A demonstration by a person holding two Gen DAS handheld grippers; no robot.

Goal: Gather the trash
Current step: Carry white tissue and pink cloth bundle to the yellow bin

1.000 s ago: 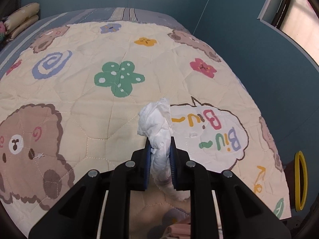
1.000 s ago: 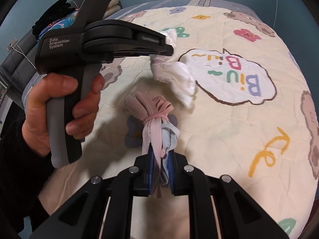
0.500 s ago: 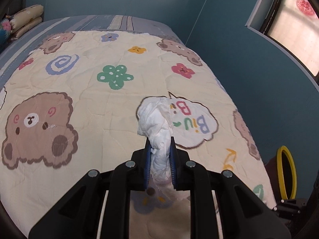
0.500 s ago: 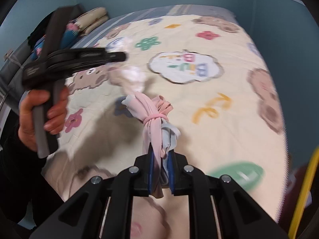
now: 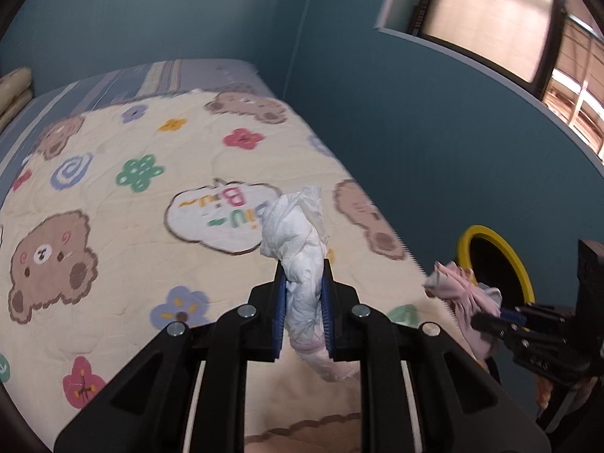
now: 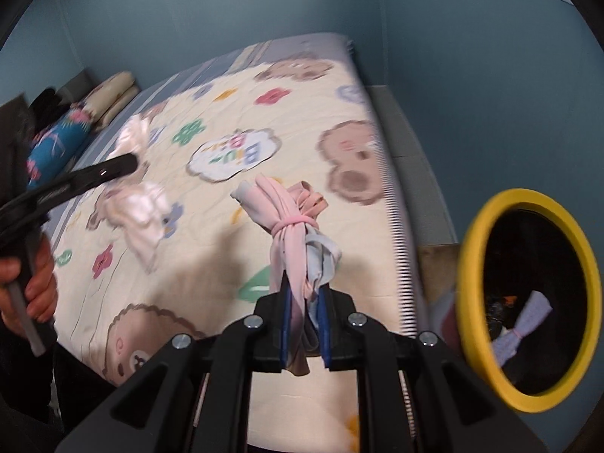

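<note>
Now both grippers carry trash above the foot of the bed, and the yellow-rimmed bin (image 6: 528, 294) stands off the quilt's right edge, against the blue wall. The right gripper (image 6: 305, 324) is clenched on a pink and pale-blue cloth bundle (image 6: 290, 226) tied with a pink band, its long axis running up and forward out of the jaws. From this claw the bin's dark mouth lies to the right and close by, tipped toward the camera; a pale lilac tied scrap (image 6: 523, 324) already sits inside.

The left gripper (image 5: 304, 313) is clamped on a crumpled white wad (image 5: 296, 241), which stands upright between the blue pads, its tail hanging below them. Seen from the left wrist, the bin (image 5: 494, 264) is far to the right, beyond the right gripper (image 5: 487, 319) and its bundle (image 5: 453, 287), so the right hand is clearly the nearer one and would likely drop first.

Compared with half a second ago, both cameras have swung rightward: the bin's rim, then a sliver at the frame edge, now shows its full opening in the right wrist view. The picture is motion-blurred, so what else lies in the bin is hard to tell.
</note>
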